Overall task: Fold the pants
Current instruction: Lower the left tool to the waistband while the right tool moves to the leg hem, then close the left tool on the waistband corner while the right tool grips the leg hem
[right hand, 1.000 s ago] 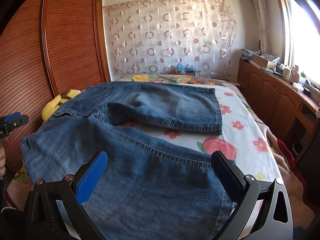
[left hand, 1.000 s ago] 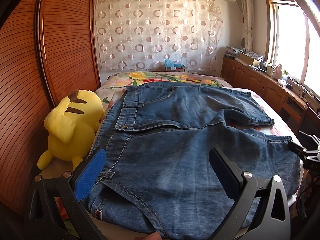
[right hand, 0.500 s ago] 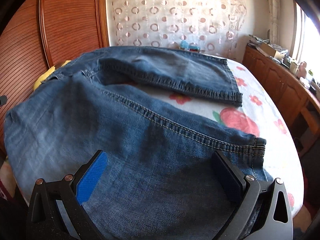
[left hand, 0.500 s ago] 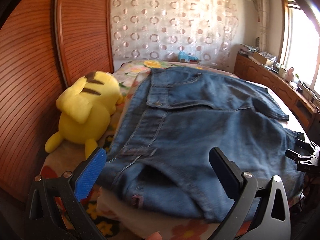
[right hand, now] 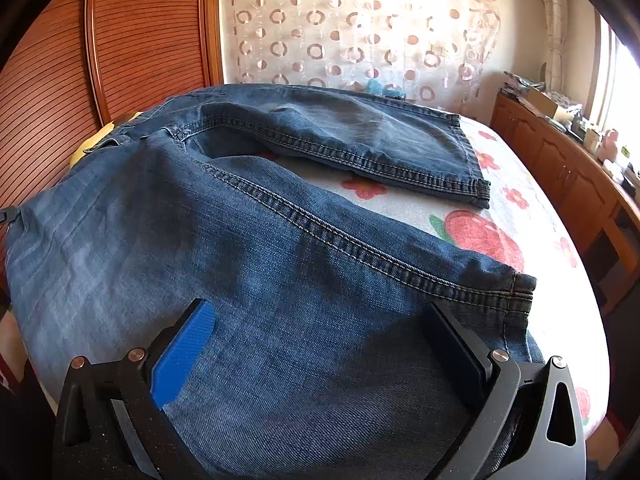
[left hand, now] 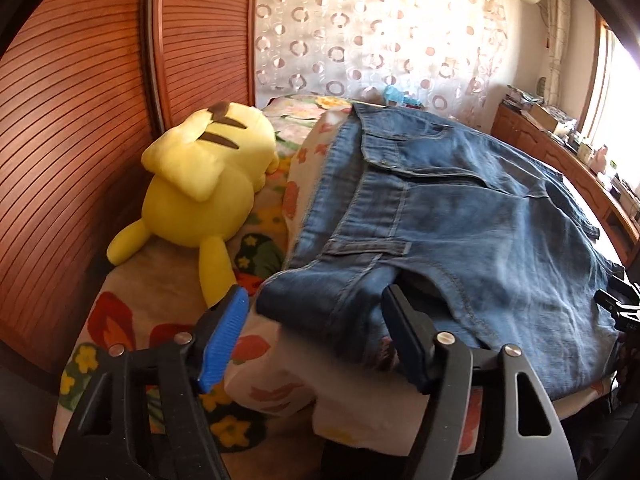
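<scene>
Blue jeans (left hand: 460,216) lie flat on the bed, waistband to the left, two legs running right. In the left wrist view my left gripper (left hand: 316,300) straddles the near waistband corner (left hand: 320,300). Its jaws are closing; the blue pad (left hand: 224,332) still stands clear of the denim. In the right wrist view the near leg (right hand: 280,272) runs to its hem (right hand: 520,292), the far leg (right hand: 360,136) behind it. My right gripper (right hand: 320,340) hangs wide open over the near leg, close to the hem, denim between its fingers.
A yellow plush toy (left hand: 200,184) lies left of the waistband against the slatted wooden wardrobe (left hand: 80,120). The flowered bedsheet (right hand: 500,220) shows right of the legs. A wooden cabinet (right hand: 560,168) lines the right wall under the window. A patterned curtain (right hand: 360,32) hangs behind.
My left gripper moved left and down to the waistband corner and its jaws narrowed around it. The right gripper closed in slightly on the near leg's hem, still wide open.
</scene>
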Tool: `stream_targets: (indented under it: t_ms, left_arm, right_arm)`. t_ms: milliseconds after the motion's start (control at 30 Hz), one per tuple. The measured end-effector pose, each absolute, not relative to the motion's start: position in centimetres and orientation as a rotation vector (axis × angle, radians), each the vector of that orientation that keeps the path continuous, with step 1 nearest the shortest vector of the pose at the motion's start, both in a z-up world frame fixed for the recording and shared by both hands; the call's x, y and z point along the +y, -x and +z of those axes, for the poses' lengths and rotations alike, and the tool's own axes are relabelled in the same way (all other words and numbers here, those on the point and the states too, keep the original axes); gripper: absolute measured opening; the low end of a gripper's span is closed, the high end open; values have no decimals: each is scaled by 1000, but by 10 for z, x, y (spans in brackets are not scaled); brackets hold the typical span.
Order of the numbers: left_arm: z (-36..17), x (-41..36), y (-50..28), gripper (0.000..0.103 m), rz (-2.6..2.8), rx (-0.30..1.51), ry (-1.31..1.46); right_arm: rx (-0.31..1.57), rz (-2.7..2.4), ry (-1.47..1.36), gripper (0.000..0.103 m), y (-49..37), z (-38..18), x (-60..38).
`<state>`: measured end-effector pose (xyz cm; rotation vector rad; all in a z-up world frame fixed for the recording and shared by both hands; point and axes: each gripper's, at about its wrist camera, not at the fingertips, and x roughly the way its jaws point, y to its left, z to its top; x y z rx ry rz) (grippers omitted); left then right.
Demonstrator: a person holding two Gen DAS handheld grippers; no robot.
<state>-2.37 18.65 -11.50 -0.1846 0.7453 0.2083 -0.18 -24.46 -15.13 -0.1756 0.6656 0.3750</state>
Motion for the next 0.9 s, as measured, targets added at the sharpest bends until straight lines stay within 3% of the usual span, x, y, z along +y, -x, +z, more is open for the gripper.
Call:
stream_targets:
  t_ms: [300, 400, 467, 567, 900]
  left_arm:
    - [-135, 195, 16, 66, 175, 799, 263]
    - [-134, 197, 17, 56, 167, 790, 289]
    - [-131, 194, 18, 39, 154, 779, 289]
    - [-123, 186, 19, 28, 150, 753, 258]
    - [-91, 166, 19, 24, 150, 667, 195]
  right_arm:
    - [652, 381, 184, 103, -11, -157, -230]
    - [662, 388, 189, 103, -17, -155, -227]
    - [668, 398, 190, 100, -15, -154, -229]
    - [678, 407, 188, 96, -11, -150, -236]
    - [670, 342, 150, 92, 23, -131, -288]
